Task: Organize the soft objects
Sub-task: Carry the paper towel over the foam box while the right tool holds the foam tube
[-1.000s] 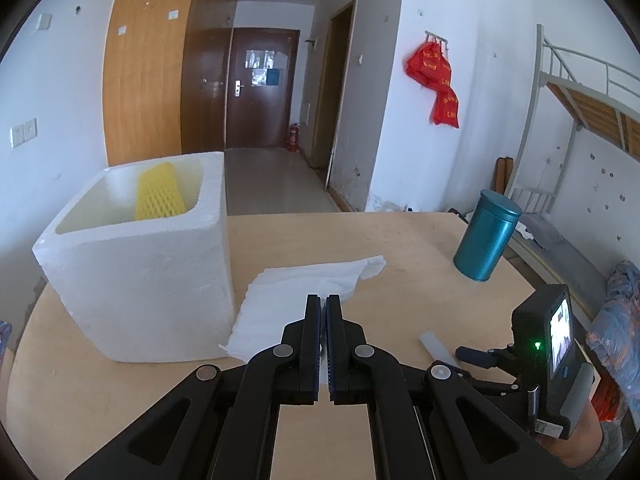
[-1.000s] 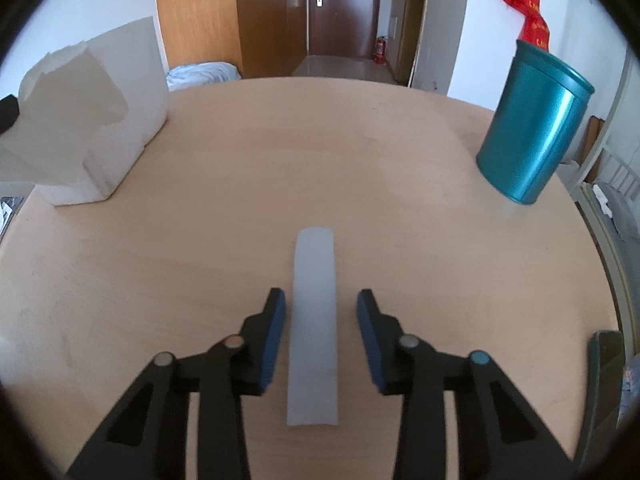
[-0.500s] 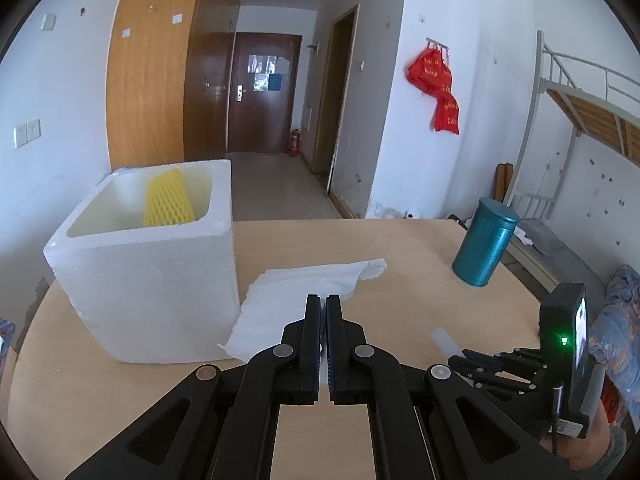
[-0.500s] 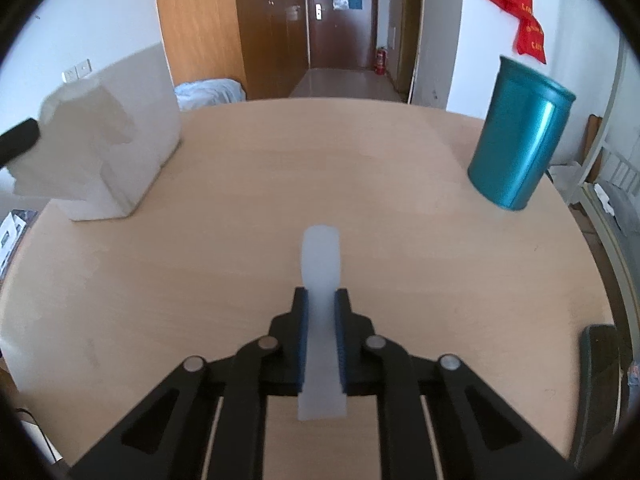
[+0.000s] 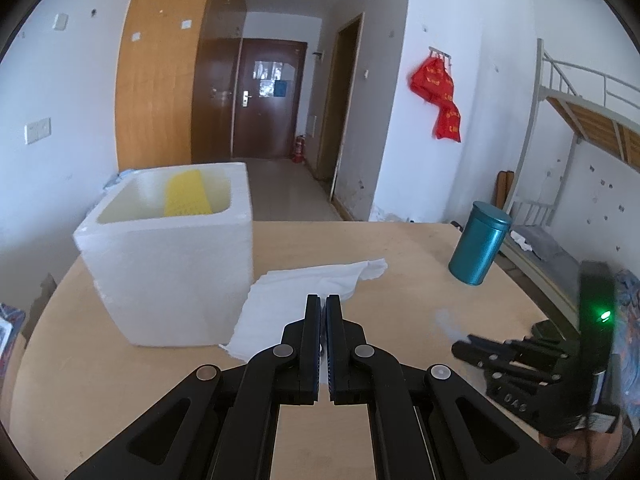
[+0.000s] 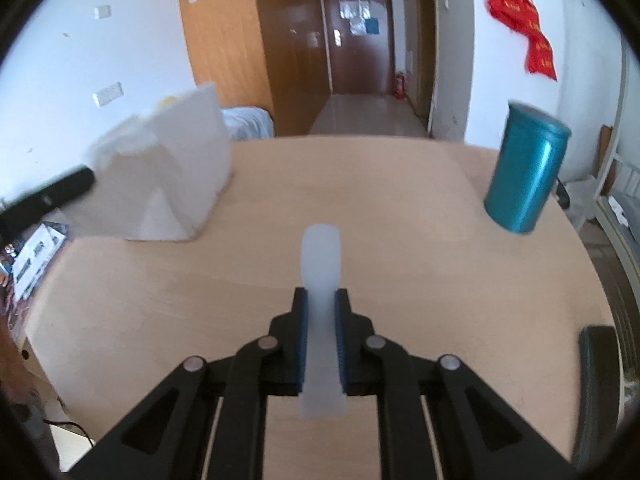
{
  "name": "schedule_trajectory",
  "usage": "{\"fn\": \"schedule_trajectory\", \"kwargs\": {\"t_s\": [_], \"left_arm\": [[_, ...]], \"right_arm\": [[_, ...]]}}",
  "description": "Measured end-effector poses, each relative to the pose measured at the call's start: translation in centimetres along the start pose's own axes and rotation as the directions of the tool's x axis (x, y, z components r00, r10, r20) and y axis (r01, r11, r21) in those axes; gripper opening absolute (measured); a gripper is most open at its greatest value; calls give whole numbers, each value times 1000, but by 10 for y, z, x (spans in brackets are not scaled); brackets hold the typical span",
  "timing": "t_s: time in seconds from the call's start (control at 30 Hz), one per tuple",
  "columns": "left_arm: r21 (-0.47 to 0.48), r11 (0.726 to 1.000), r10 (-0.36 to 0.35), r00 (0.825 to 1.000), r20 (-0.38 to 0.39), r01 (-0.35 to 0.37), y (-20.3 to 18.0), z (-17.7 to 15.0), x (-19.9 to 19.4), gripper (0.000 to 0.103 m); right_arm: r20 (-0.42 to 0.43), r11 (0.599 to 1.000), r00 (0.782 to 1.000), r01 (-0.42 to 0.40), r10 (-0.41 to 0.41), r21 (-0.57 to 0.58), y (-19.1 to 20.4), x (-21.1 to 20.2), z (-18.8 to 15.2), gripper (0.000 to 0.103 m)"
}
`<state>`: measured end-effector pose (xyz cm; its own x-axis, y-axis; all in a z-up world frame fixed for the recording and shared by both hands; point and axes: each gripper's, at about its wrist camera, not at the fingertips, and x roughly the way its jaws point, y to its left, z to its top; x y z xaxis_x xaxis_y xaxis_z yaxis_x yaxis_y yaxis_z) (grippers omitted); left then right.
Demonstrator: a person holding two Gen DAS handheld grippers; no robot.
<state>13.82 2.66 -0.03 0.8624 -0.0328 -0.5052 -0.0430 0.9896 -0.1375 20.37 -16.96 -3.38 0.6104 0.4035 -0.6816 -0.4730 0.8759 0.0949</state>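
Note:
My left gripper [image 5: 323,300] is shut on a thin white sheet [image 5: 296,300] that spreads out beyond its fingers, right beside a white foam box [image 5: 172,272]. A yellow foam net [image 5: 186,200] stands inside the box. In the right wrist view the sheet [image 6: 132,184] hangs blurred in front of the box [image 6: 196,132], from the left gripper [image 6: 86,180]. My right gripper [image 6: 322,294] is shut on a translucent white soft strip [image 6: 321,256], held above the round wooden table [image 6: 360,208]. The right gripper [image 5: 460,346] also shows at the lower right of the left wrist view.
A teal canister [image 5: 478,248] [image 6: 524,168] stands upright near the table's right edge. A bunk-bed frame [image 5: 560,128] is past that edge. A hallway with a brown door [image 5: 270,100] lies behind the table.
The right gripper's jaws closed on the strip and lifted it off the table. The left gripper drew back a little from the box with the sheet.

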Motion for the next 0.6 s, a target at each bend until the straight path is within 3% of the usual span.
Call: {"fn": "schedule_trajectory", "kwargs": {"t_s": [0.6], "left_arm": [[-61,988,151,981,119,-145,51,9,-76,2]], "right_arm": [[112,967,972,-188,209,-172,90,-28,44,15]]}}
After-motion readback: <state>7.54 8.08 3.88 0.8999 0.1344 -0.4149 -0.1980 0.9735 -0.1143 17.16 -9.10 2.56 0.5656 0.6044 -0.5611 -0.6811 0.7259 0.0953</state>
